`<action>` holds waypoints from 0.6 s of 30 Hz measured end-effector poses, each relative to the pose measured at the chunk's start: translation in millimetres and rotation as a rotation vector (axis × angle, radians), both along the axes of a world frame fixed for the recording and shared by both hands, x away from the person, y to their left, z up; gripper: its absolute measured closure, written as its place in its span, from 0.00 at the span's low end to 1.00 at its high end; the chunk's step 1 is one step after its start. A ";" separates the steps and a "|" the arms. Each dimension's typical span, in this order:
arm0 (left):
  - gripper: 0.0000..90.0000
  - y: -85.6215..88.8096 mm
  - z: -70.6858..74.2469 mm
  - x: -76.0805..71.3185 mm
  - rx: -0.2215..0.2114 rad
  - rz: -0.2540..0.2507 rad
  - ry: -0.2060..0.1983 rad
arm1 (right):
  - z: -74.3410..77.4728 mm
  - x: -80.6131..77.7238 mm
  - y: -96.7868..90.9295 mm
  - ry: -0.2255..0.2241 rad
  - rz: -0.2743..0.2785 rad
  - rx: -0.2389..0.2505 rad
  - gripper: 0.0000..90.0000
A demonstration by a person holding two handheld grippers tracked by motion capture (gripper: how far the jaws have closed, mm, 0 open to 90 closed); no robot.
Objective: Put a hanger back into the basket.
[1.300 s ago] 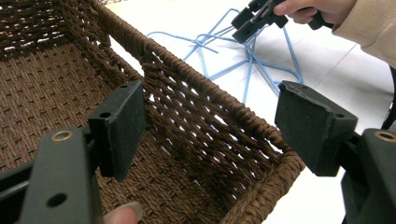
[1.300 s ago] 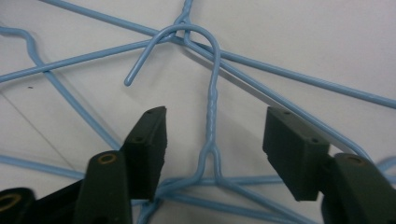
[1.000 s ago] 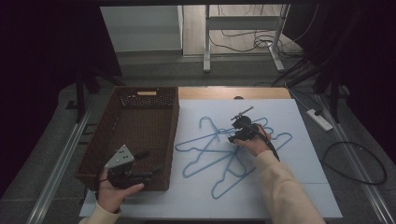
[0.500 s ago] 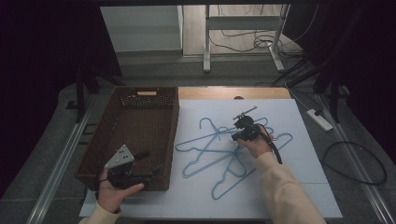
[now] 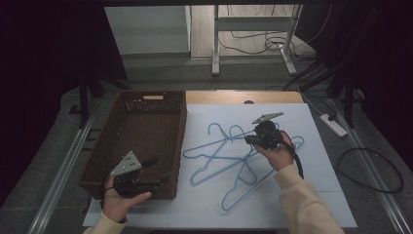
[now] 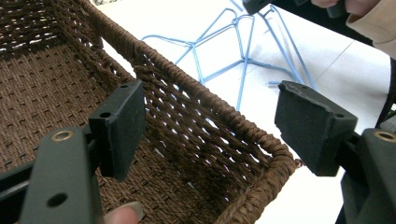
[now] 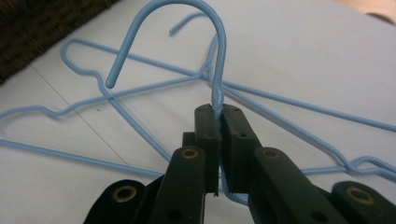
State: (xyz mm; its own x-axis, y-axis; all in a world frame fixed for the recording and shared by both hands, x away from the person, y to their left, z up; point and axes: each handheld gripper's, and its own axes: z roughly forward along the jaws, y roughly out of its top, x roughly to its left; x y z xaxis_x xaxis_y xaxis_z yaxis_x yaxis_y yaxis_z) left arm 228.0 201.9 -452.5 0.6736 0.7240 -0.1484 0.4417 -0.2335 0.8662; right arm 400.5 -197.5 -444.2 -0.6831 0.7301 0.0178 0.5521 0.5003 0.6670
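A loose pile of blue wire hangers (image 5: 219,157) lies on the white table sheet (image 5: 302,195), right of a brown wicker basket (image 5: 183,127). My right gripper (image 5: 249,139) is shut on the neck of one blue hanger (image 7: 219,51), just below its hook, which curves up above the jaws (image 7: 219,111). That end of the hanger is raised a little off the sheet. My left gripper (image 5: 158,170) is held open at the basket's near right corner. In the left gripper view its pads (image 6: 120,125) stand wide apart over the basket rim (image 6: 187,83) with nothing between them, and the hangers (image 6: 243,60) lie beyond.
The basket (image 6: 42,93) looks empty inside. The other hangers (image 7: 116,107) cross under the held one, tangled with it. A bare strip of wooden table (image 5: 243,96) lies beyond the sheet. Cables (image 5: 370,168) and frame legs are on the floor around the table.
My right hand has risen slightly and shifted with the hanger's neck in its jaws, lifting the hook end. The left hand and the basket have stayed put.
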 end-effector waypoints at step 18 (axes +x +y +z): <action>0.29 -7.4 7.3 1.0 -0.005 -0.013 0.003 | 41.6 -35.9 -22.9 -0.113 -0.054 0.181 0.96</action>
